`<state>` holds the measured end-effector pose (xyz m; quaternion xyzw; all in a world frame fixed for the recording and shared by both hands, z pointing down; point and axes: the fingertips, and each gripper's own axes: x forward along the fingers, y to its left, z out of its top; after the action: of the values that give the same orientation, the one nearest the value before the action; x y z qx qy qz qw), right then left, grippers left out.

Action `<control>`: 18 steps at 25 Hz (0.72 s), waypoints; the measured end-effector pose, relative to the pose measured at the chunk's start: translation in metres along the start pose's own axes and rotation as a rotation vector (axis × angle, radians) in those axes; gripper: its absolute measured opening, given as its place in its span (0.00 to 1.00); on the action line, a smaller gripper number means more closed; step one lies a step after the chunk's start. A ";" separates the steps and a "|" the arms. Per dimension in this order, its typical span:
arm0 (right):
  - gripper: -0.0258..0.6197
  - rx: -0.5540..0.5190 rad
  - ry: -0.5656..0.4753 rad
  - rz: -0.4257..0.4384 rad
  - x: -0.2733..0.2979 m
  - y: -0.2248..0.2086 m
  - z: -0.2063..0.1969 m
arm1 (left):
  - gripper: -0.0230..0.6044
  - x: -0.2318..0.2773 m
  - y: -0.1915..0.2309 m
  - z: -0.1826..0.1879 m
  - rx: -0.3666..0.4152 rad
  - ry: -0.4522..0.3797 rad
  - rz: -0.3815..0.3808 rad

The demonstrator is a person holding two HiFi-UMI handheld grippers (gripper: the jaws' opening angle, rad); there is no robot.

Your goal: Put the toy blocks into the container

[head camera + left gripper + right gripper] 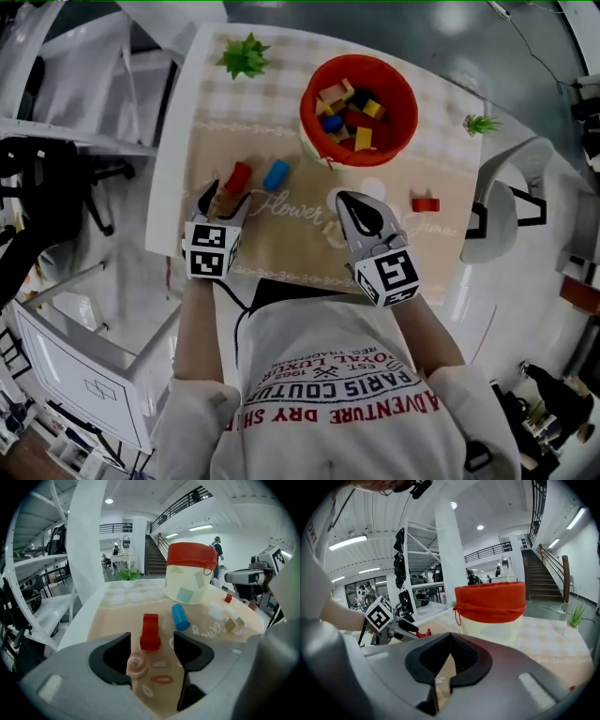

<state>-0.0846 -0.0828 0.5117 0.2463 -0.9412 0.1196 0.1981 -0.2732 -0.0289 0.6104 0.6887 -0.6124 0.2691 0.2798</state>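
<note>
A red block [237,176] [150,631] lies on the tan mat just ahead of my left gripper [228,195] [151,651]. That gripper's jaws stand open on either side of the block's near end without touching it. A blue cylinder [276,174] [180,617] lies to the right of the red block. The red-rimmed container [359,108] [190,578] [490,609] holds several blocks. Another small red block [425,204] [228,598] lies at the mat's right. My right gripper [345,202] [450,660] hovers near the container, shut and empty.
Two beige blocks [234,624] sit on the mat near the right gripper. Small green plants [244,56] [481,123] stand at the table's far corners. A white chair [506,216] is on the right and a white shelf rack [75,131] on the left.
</note>
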 end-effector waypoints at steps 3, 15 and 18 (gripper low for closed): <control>0.04 0.004 0.011 -0.007 0.002 -0.002 -0.002 | 0.40 0.007 0.008 -0.001 -0.018 -0.005 0.005; 0.04 0.044 -0.020 -0.114 -0.015 -0.003 0.010 | 0.28 -0.016 -0.007 0.035 0.039 -0.074 -0.116; 0.04 0.043 -0.039 -0.149 -0.023 -0.003 0.023 | 0.28 -0.036 -0.019 0.081 0.075 -0.168 -0.151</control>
<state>-0.0713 -0.0832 0.4817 0.3223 -0.9210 0.1201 0.1829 -0.2562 -0.0606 0.5274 0.7629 -0.5695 0.2114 0.2213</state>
